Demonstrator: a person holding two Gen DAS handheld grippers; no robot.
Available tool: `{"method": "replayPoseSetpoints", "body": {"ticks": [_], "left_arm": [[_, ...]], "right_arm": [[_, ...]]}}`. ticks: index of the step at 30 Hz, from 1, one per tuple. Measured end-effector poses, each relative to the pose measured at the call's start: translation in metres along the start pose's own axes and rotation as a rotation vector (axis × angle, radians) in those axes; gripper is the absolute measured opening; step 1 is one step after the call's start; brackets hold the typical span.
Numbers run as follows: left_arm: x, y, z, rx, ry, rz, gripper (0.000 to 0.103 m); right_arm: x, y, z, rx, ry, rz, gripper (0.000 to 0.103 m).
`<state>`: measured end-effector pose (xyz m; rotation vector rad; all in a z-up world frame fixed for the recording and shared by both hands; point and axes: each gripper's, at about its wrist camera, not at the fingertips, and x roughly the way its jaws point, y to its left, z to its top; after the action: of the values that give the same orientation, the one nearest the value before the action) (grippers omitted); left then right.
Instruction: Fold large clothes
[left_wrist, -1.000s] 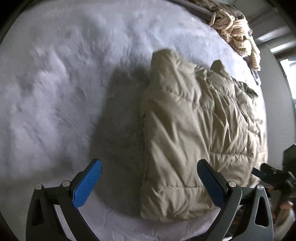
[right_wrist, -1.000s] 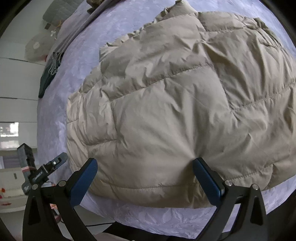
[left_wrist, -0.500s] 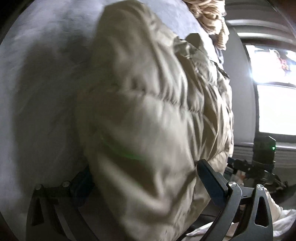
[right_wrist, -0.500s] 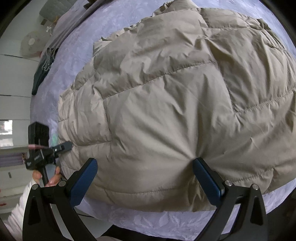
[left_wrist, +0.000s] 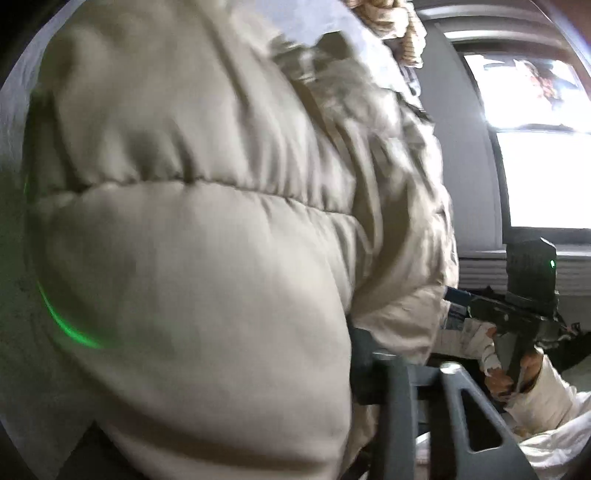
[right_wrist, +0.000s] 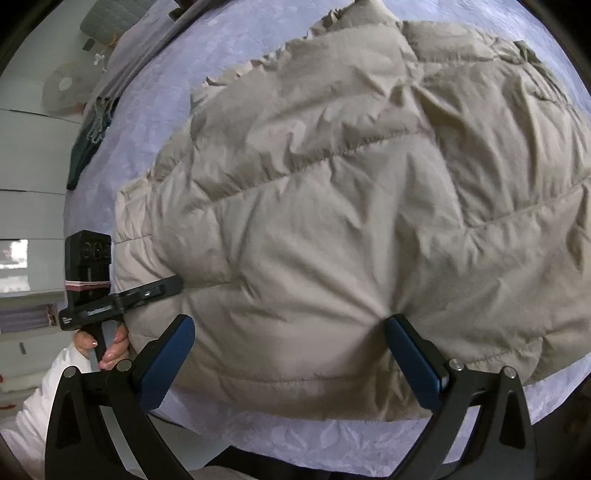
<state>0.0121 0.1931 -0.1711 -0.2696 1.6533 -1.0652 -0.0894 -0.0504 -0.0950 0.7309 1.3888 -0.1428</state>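
Observation:
A beige quilted puffer jacket (right_wrist: 351, 206) lies on a lavender bedspread (right_wrist: 207, 70). My right gripper (right_wrist: 291, 354) is open, its blue pads (right_wrist: 166, 358) spread over the jacket's near hem, the right pad pressing into the fabric. In the left wrist view the jacket (left_wrist: 207, 236) fills the frame and bulges over my left gripper; only its right finger (left_wrist: 373, 373) shows, close in, with fabric against it. In the right wrist view the left gripper (right_wrist: 155, 290) has its tip pushed into the jacket's left edge.
A striped cloth bundle (left_wrist: 399, 26) lies at the bed's far side. A bright window (left_wrist: 546, 155) is to the right. A dark green garment (right_wrist: 88, 140) hangs over the bed's left edge.
The left gripper has moved from over the bare bedspread onto the jacket's left edge and its jaws have closed in on the fabric. The right gripper has stayed open at the hem.

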Motion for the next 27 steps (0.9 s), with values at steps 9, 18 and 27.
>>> {"method": "replayPoseSetpoints", "body": {"ticks": [9,18,27], "left_arm": [[-0.047,-0.062,-0.002,0.022,-0.088,-0.040,0.030],[-0.056,-0.165,-0.002,0.014,-0.152,0.082,0.030],[0.011,-0.279,0.033,0.056,-0.074,0.254,0.031]], "right_arm": [[-0.034,-0.026,0.015,0.019,-0.166,-0.066,0.017],[0.000,-0.057,0.052,-0.028,-0.144,0.023,0.013],[0.029,-0.086,0.071,-0.019,-0.073,0.151,0.005]]}}
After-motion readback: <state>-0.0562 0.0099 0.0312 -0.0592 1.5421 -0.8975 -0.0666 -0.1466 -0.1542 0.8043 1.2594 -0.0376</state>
